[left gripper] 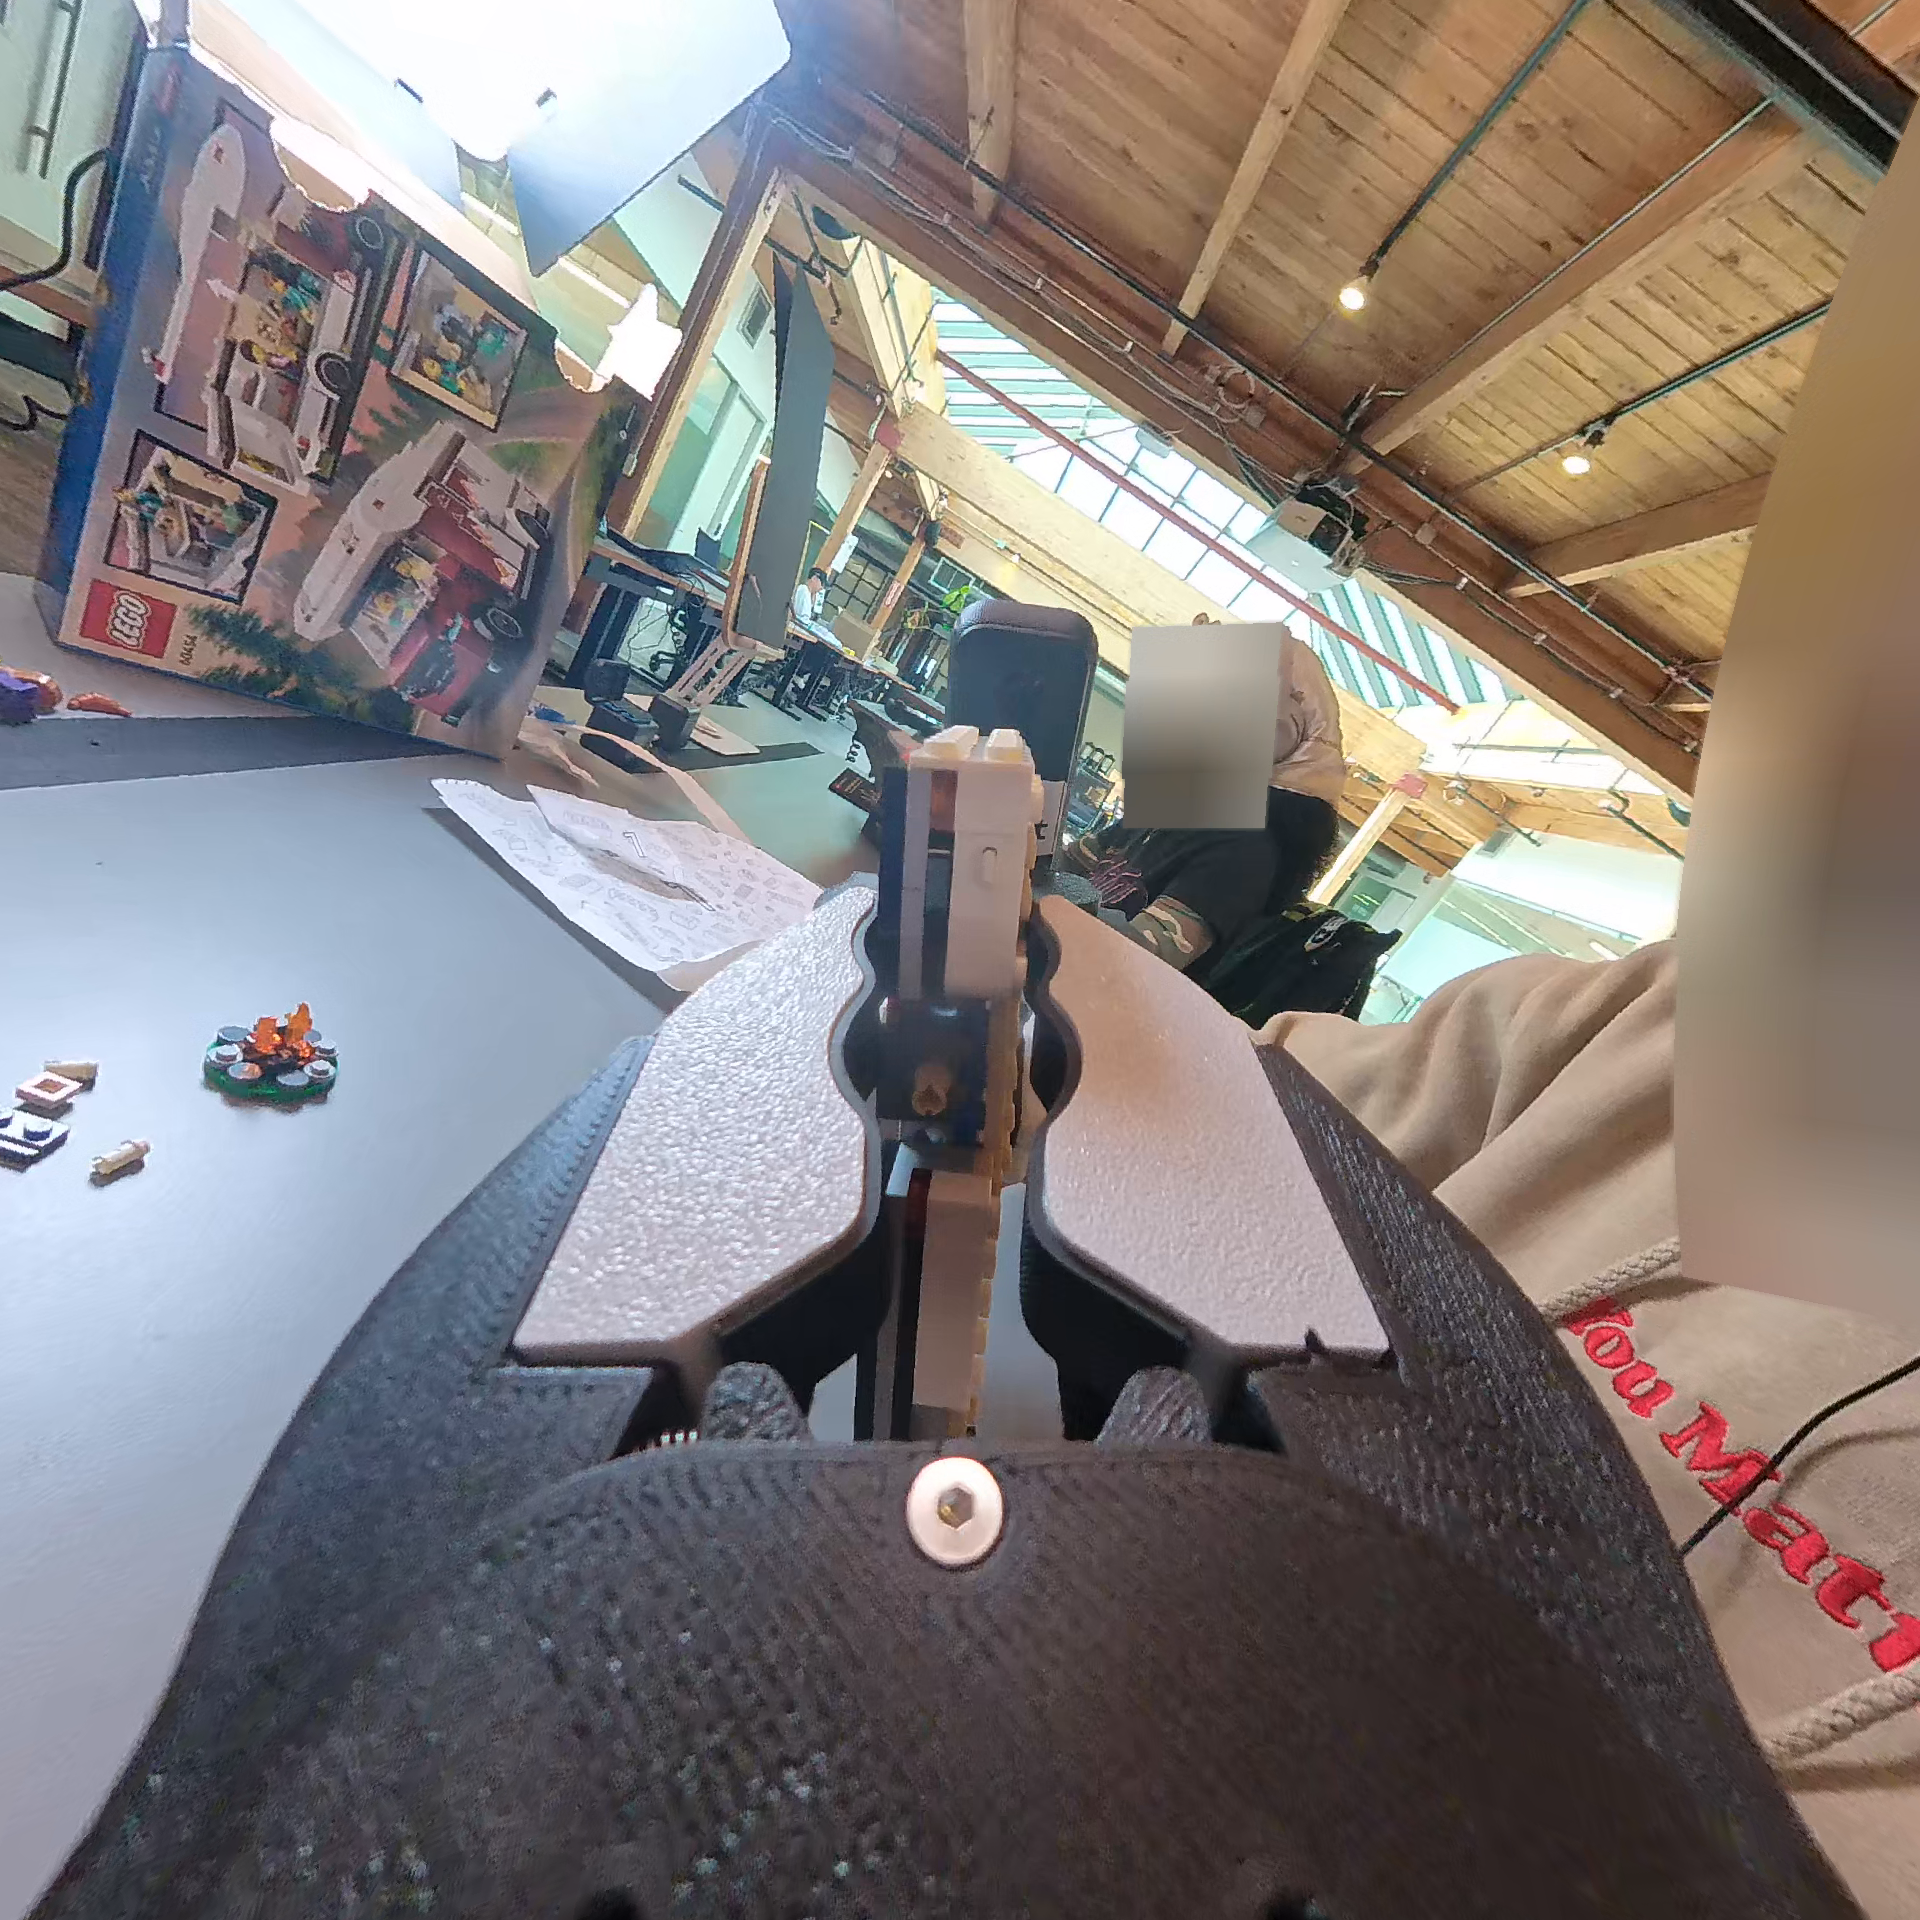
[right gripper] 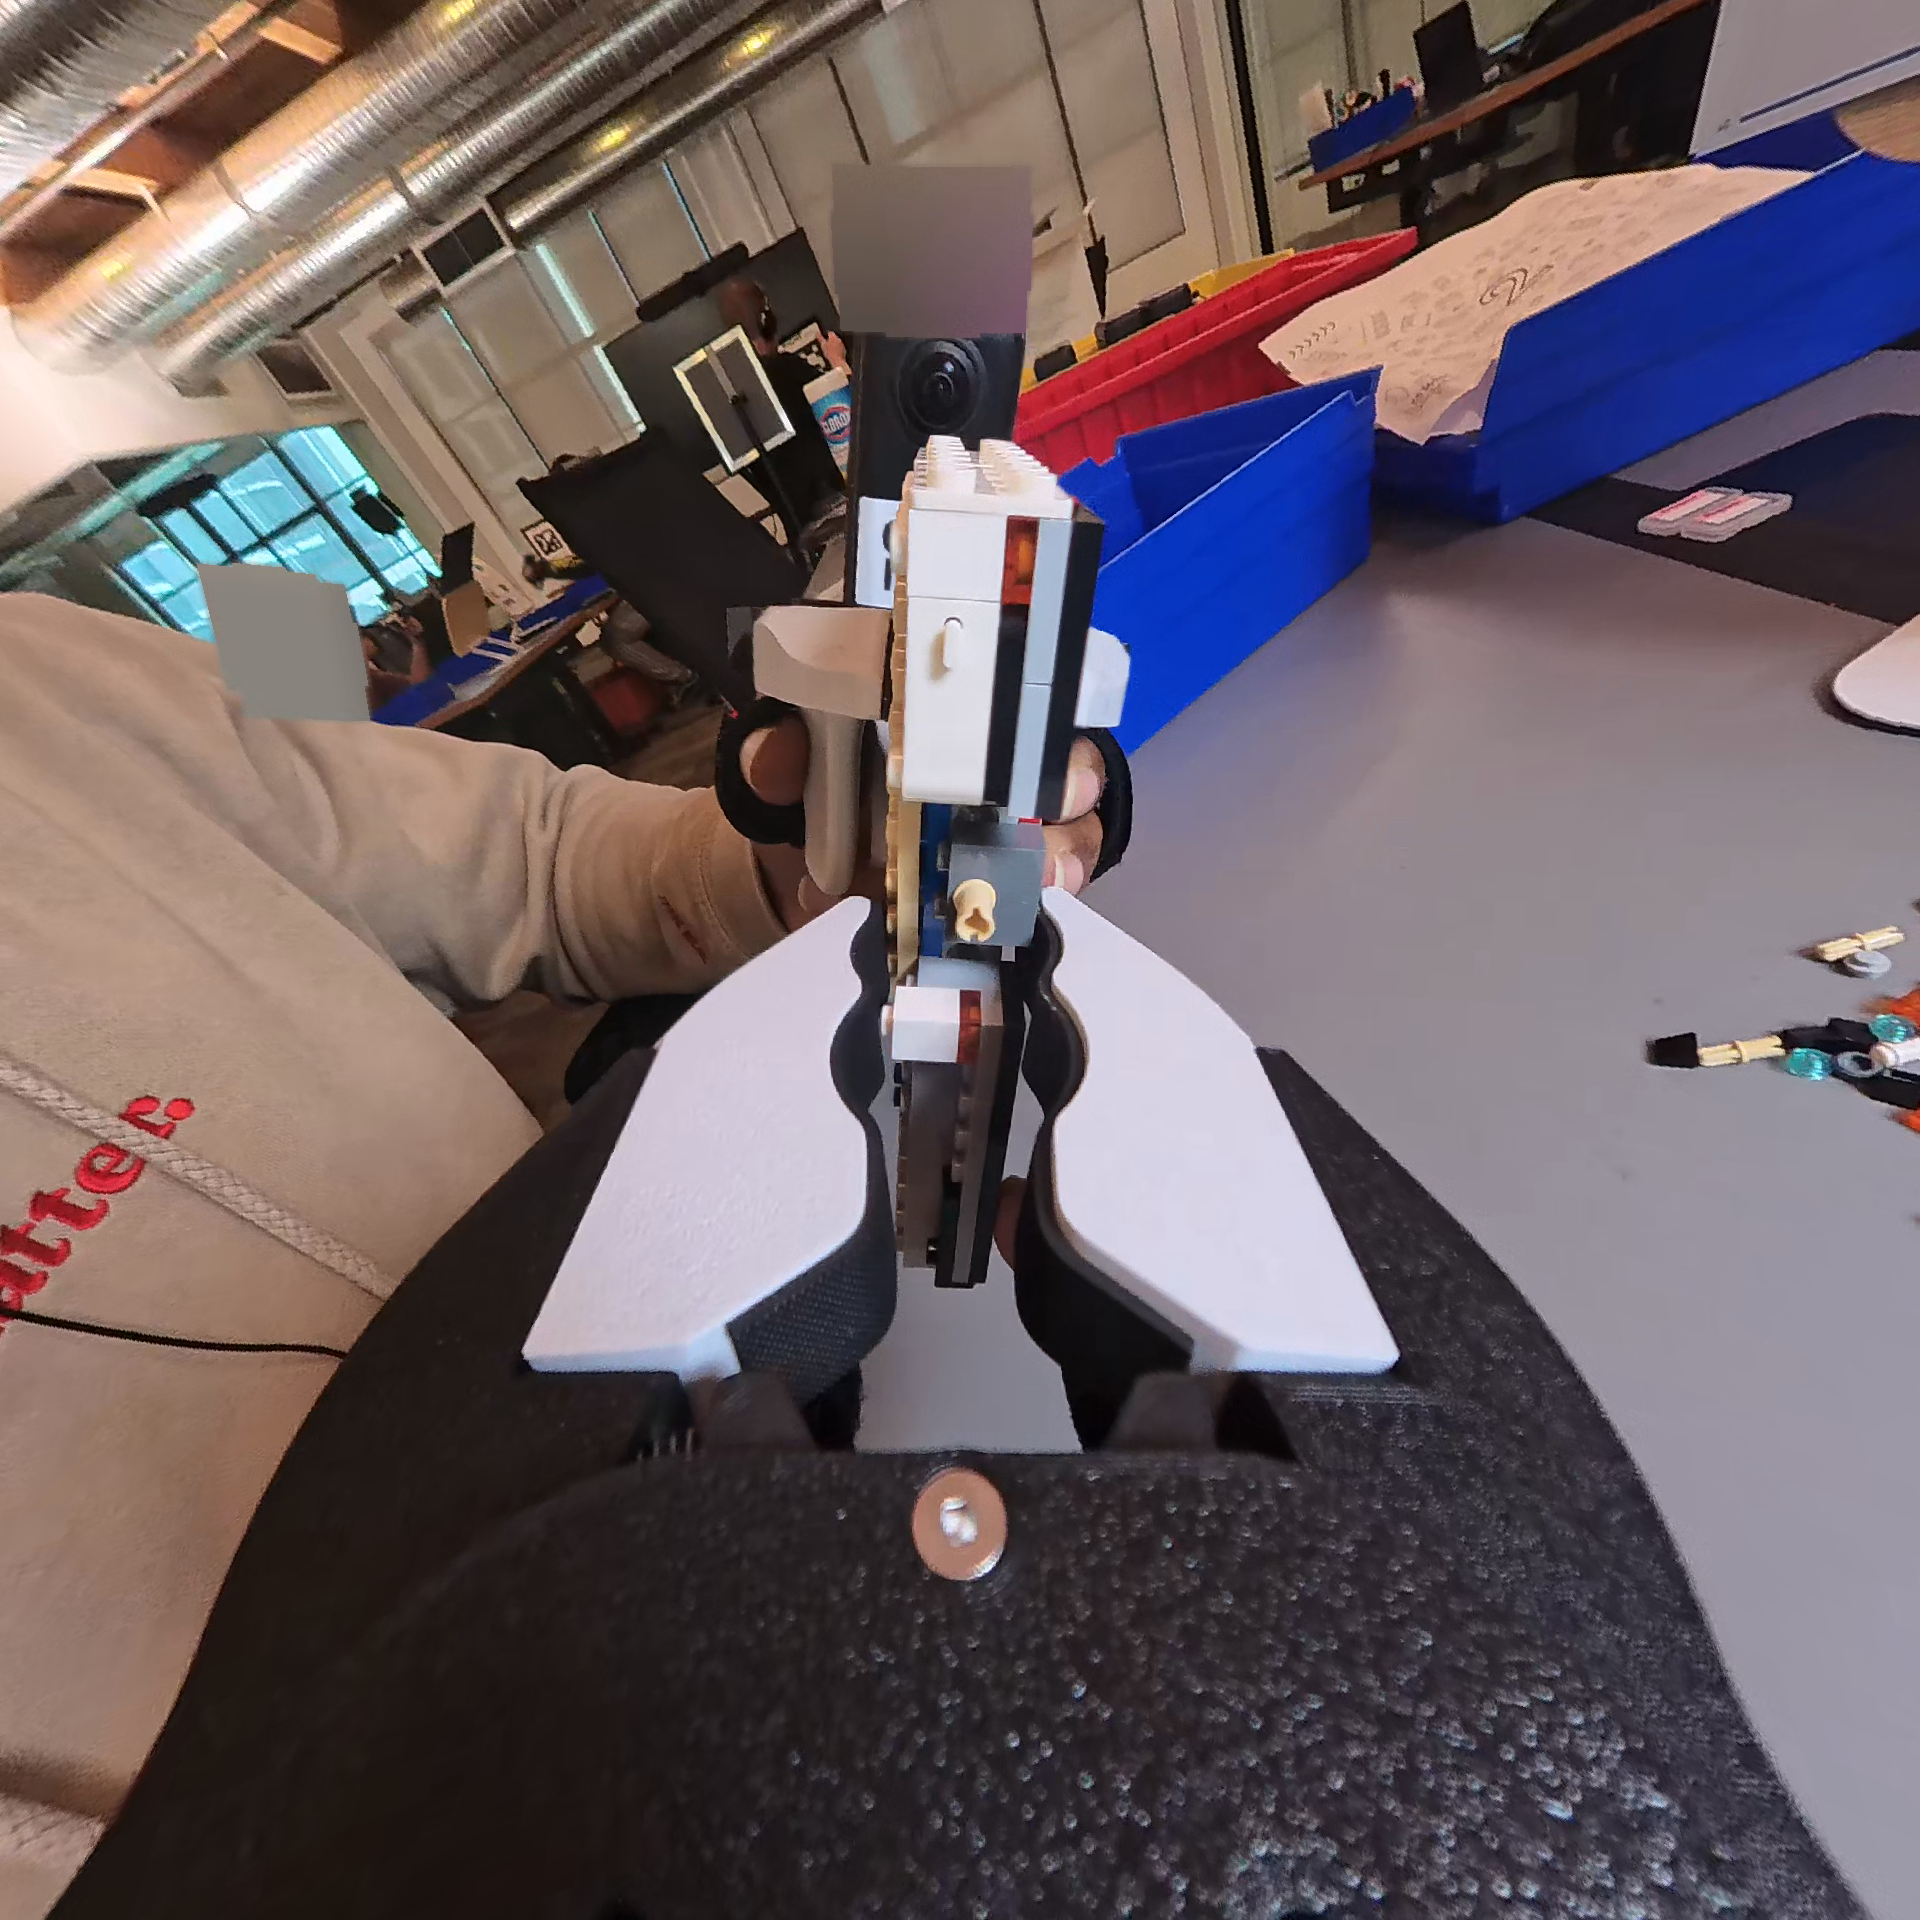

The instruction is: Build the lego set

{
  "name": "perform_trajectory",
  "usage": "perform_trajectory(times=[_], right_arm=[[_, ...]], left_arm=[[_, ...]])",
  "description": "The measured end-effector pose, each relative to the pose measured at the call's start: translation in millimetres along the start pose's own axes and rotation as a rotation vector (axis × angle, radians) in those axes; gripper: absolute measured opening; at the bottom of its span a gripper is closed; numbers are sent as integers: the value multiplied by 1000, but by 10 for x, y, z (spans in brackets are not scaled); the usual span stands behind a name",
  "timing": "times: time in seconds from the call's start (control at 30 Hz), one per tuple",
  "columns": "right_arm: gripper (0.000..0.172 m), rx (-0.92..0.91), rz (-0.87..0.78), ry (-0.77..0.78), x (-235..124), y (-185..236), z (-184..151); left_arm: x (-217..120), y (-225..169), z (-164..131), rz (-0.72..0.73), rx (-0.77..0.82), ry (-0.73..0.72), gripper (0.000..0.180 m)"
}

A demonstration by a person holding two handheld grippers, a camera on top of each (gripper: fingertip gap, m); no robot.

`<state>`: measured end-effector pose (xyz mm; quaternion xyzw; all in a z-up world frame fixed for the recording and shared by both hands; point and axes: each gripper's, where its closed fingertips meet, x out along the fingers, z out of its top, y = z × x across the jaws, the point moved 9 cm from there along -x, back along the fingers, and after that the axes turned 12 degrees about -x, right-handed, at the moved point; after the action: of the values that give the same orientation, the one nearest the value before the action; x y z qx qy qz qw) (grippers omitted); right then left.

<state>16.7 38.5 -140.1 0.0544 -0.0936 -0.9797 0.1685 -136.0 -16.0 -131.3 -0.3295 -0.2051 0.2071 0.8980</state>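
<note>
A brick assembly of white, grey, black, tan and blue parts [left gripper: 977,862] is held in the air between both grippers. My left gripper [left gripper: 951,914] is shut on one end of it, with both pads against its sides. In the right wrist view the same assembly [right gripper: 966,675] stands upright. My right gripper [right gripper: 956,935] is shut on its near lower part, around a grey block with a tan pin [right gripper: 982,909]. The left gripper's pale fingers [right gripper: 821,665] clamp the far upper part, with a hand behind them. The other gripper's black camera [left gripper: 1023,675] faces me beyond the assembly.
On the grey table [left gripper: 260,1351] lie a printed sheet [left gripper: 634,862], a small campfire build [left gripper: 272,1049] and loose parts [left gripper: 42,1122]. A boxed set [left gripper: 312,468] stands at the back left. Blue bins [right gripper: 1247,520], a red bin [right gripper: 1195,312] and loose pieces [right gripper: 1818,1049] are to the right. Both grippers' tips are close together, under 4 cm apart.
</note>
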Motion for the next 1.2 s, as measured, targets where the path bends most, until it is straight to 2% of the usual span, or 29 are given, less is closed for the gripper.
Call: perform_trajectory(times=[0.07,0.13,0.17,0.3,0.4,0.57,0.97,1.03,1.2], right_arm=[[24,27,17,-2,-7,-17,1],[24,59,37,-7,-28,-35,2],[24,82,42,-18,-46,-51,3],[24,145,48,-34,-108,-110,-25],[24,163,54,-38,-107,-120,-36],[24,124,57,-35,-111,-81,-11],[25,24,58,-12,-143,-48,74],[34,14,60,-24,-228,-59,114],[35,-19,7,13,-266,-19,40]], left_arm=[[-5,3,22,7,-6,23,24],[-25,4,56,11,-22,48,37],[-46,14,66,29,-13,77,43],[-66,29,-9,95,34,220,48],[-7,34,-96,123,63,300,34],[-13,29,-92,97,28,311,24],[-12,7,-87,58,25,294,24],[-38,17,-78,51,26,277,24],[-42,50,-76,42,8,252,24]])
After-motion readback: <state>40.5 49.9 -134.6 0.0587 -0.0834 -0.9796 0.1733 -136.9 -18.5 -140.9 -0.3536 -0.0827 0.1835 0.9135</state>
